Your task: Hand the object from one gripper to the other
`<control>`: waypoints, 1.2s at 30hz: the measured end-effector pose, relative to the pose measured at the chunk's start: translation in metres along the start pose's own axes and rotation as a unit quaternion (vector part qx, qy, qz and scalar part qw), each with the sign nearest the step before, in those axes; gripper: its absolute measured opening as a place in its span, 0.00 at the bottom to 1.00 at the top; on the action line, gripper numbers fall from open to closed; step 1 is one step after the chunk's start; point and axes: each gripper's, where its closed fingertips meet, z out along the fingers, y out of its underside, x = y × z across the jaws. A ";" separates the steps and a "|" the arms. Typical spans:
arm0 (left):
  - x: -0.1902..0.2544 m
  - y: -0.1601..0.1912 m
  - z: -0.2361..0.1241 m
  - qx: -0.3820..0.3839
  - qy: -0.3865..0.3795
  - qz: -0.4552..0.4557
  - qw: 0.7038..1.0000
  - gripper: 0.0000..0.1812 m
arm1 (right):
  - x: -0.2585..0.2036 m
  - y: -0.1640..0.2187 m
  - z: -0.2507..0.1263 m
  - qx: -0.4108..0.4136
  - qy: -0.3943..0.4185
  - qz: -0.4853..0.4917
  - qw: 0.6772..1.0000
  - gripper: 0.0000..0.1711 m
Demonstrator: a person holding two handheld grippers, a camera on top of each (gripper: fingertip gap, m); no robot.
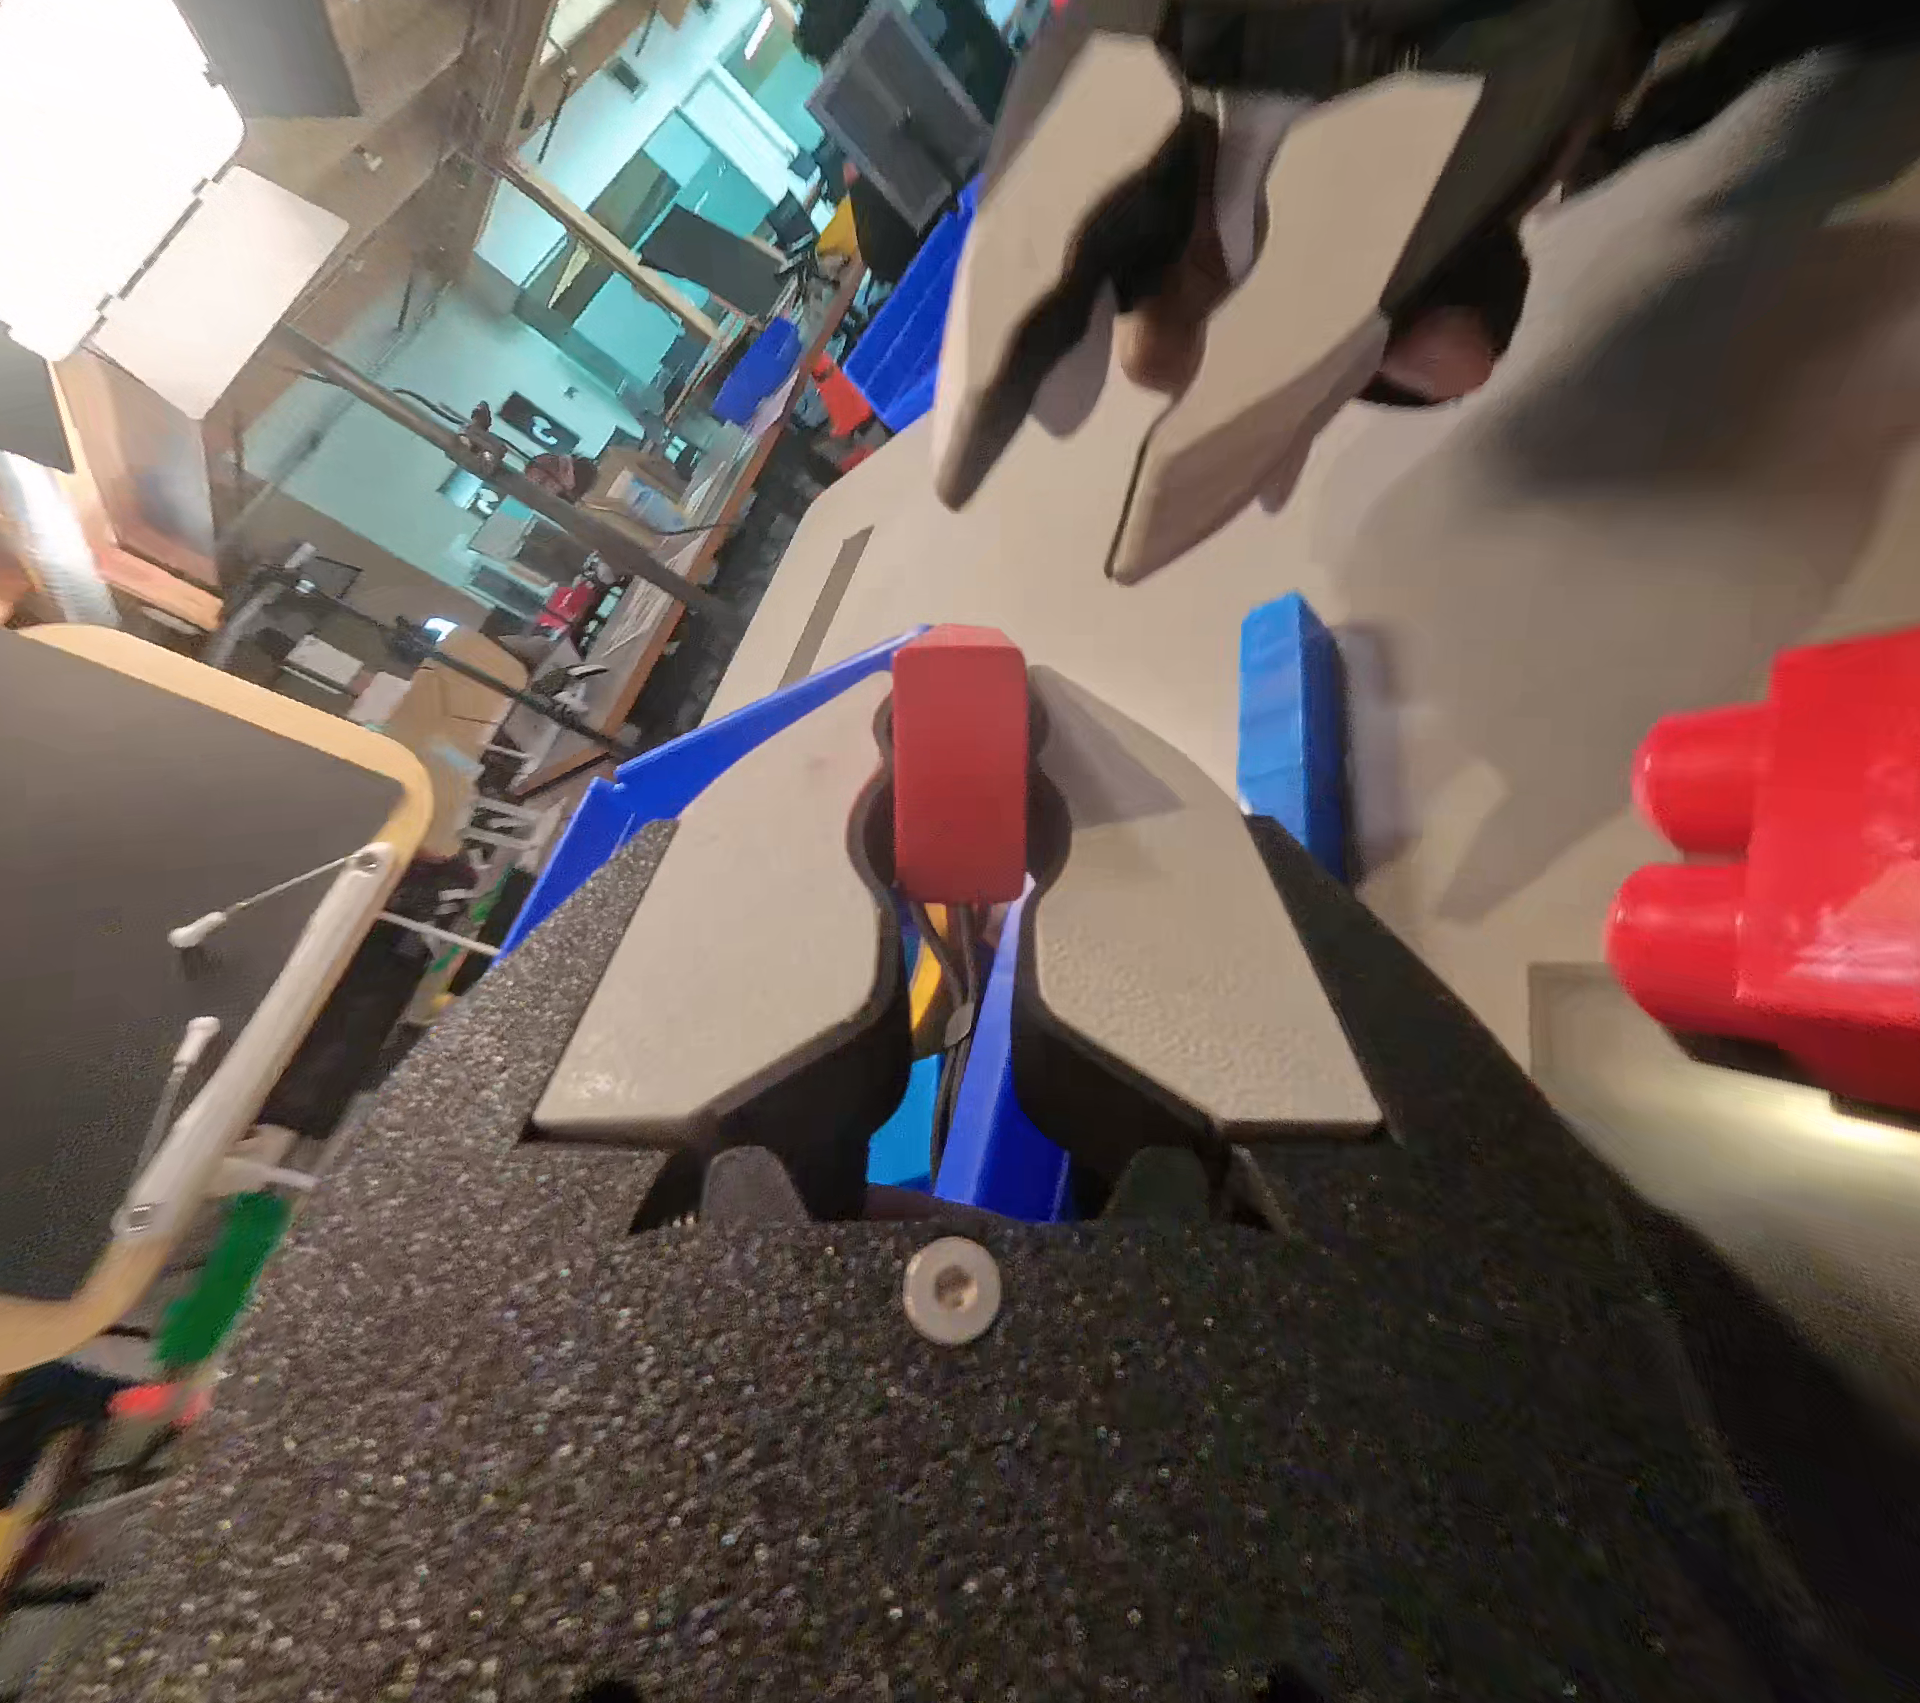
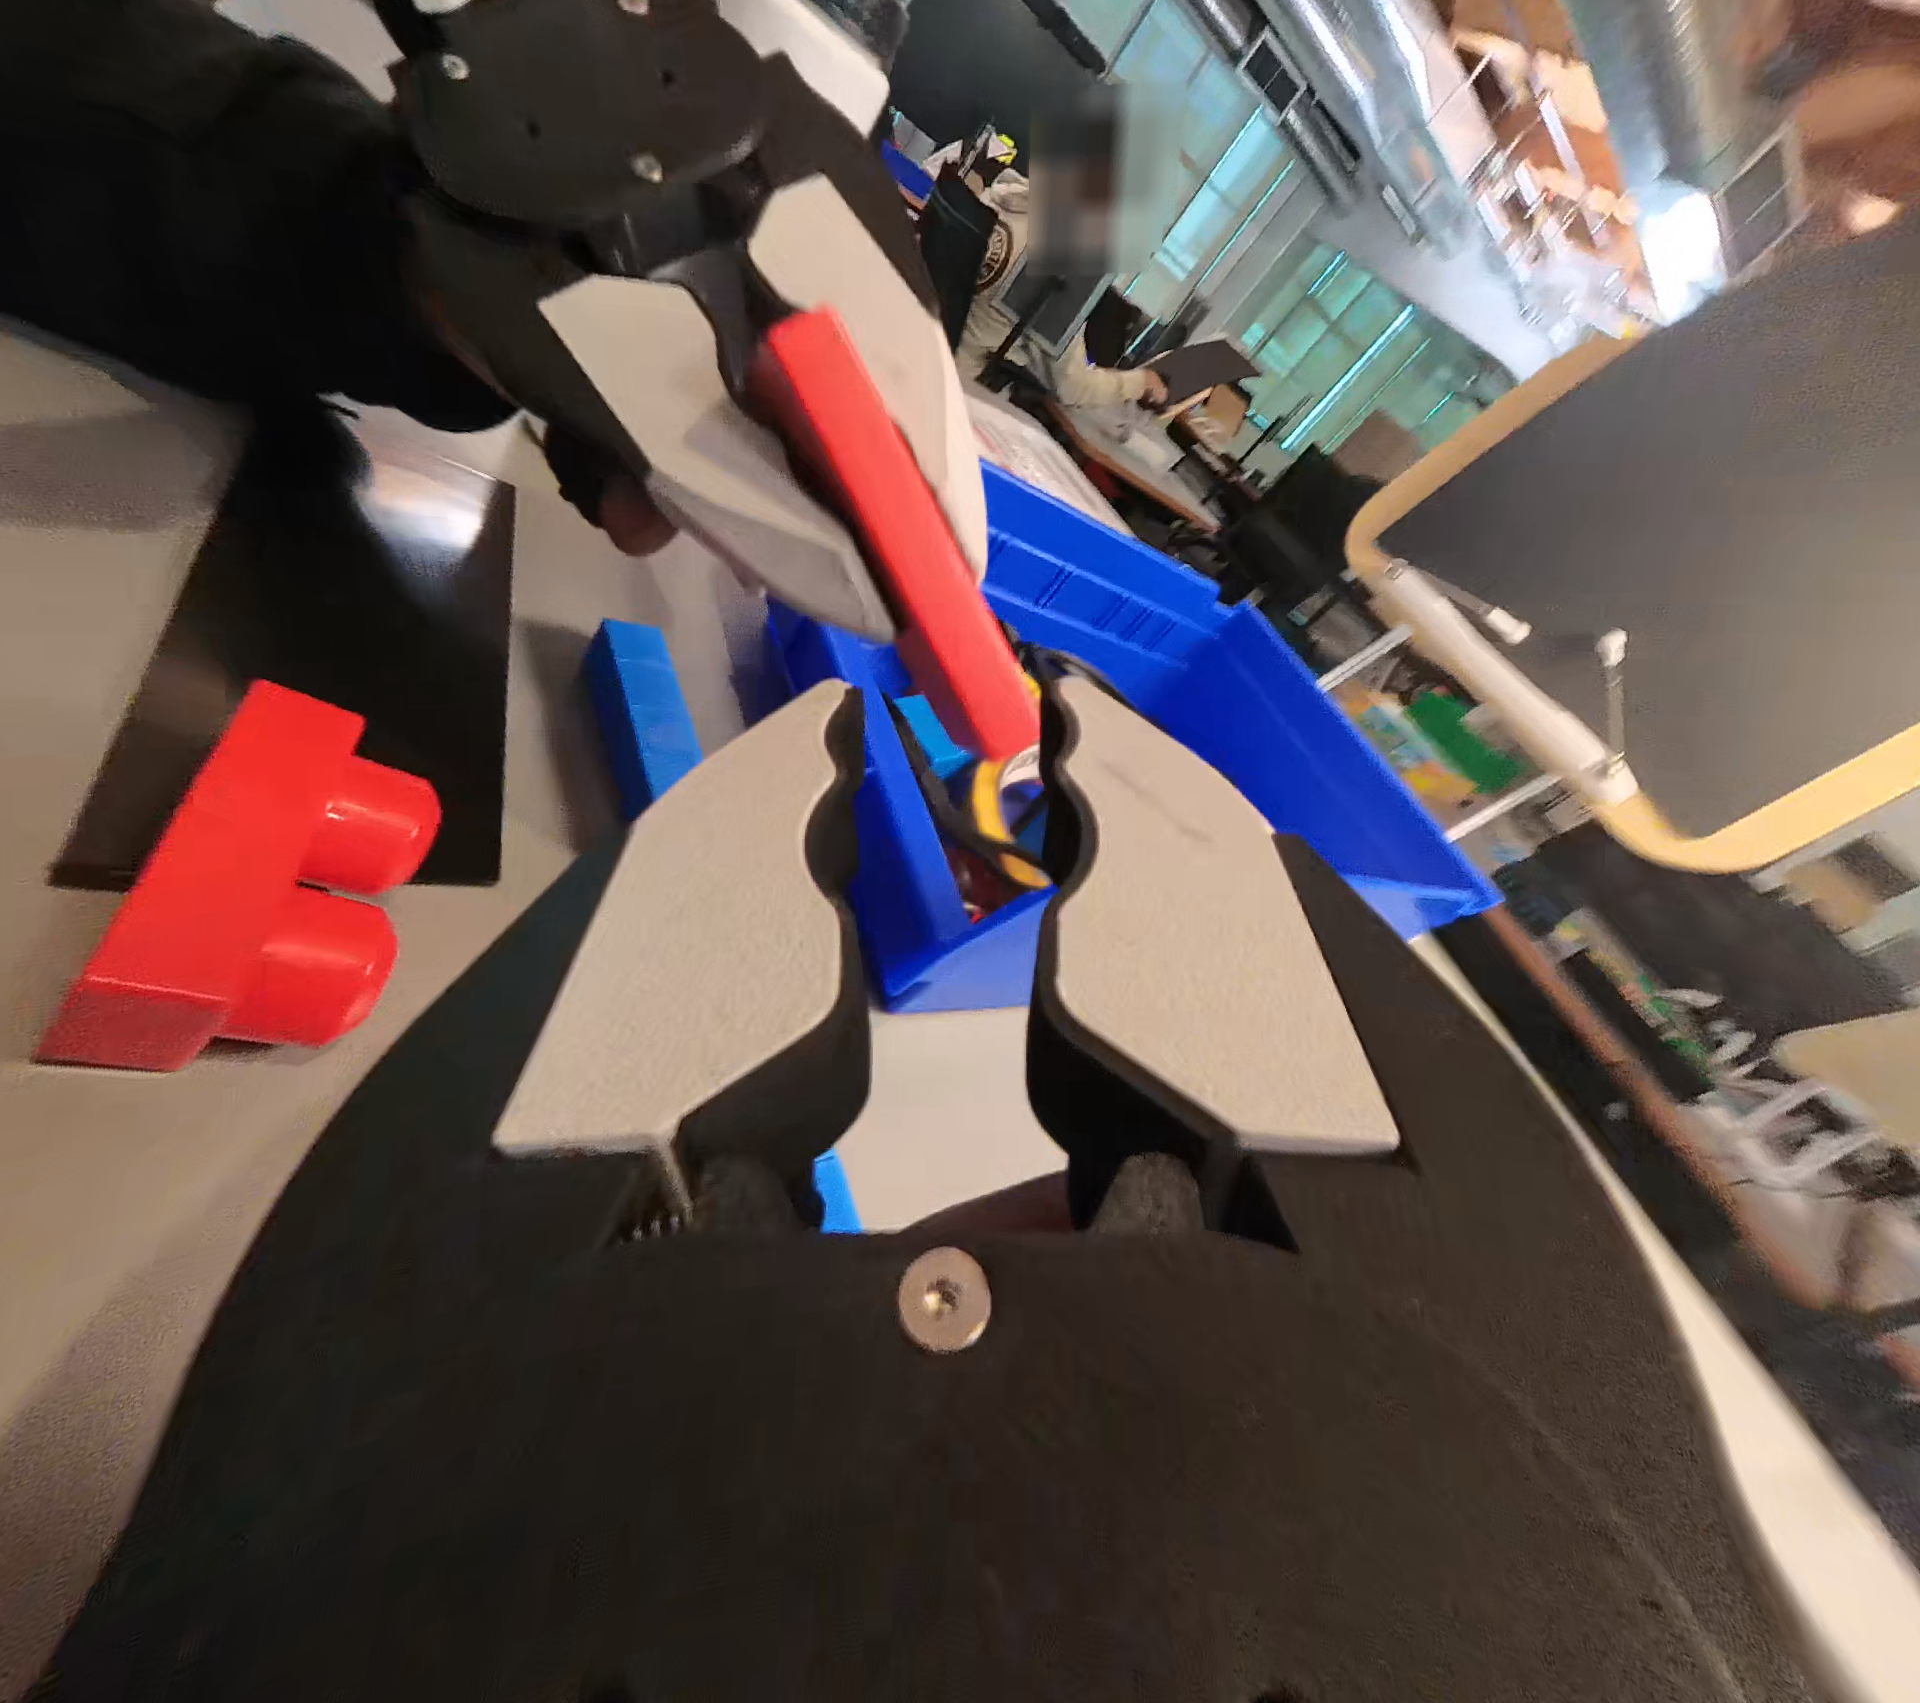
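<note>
My left gripper (image 1: 961,718) is shut on a flat red bar (image 1: 961,780), seen end-on between its pads. In the right wrist view the left gripper (image 2: 925,593) reaches in from the upper left, and the red bar (image 2: 883,531) slants down out of it. The bar's free end lies between the tips of my right gripper (image 2: 951,718), which is open and looks clear of the bar on both sides. In the left wrist view the right gripper (image 1: 1039,531) hangs open above and beyond the bar, blurred.
On the grey table (image 2: 208,1186) lie a big red building block (image 2: 249,874) (image 1: 1787,874) and a blue block (image 2: 639,718) (image 1: 1288,718). A blue bin (image 2: 1247,718) holding cables sits below the grippers. A black mat (image 2: 312,666) lies at left. A black wood-edged board (image 2: 1662,531) stands at right. Left and right tips are no more than a few centimetres apart.
</note>
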 end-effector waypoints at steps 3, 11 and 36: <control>0.009 0.007 0.005 -0.035 -0.001 0.065 0.997 0.10 | -0.010 -0.010 0.000 0.009 0.000 -0.069 0.998 0.19; 0.036 0.013 0.012 -0.062 0.038 0.141 0.987 0.10 | -0.043 -0.021 0.008 0.020 -0.036 -0.143 0.989 0.21; 0.038 -0.041 -0.002 0.041 0.160 -0.354 0.921 0.32 | 0.005 -0.065 -0.015 0.172 -0.094 0.369 0.909 0.10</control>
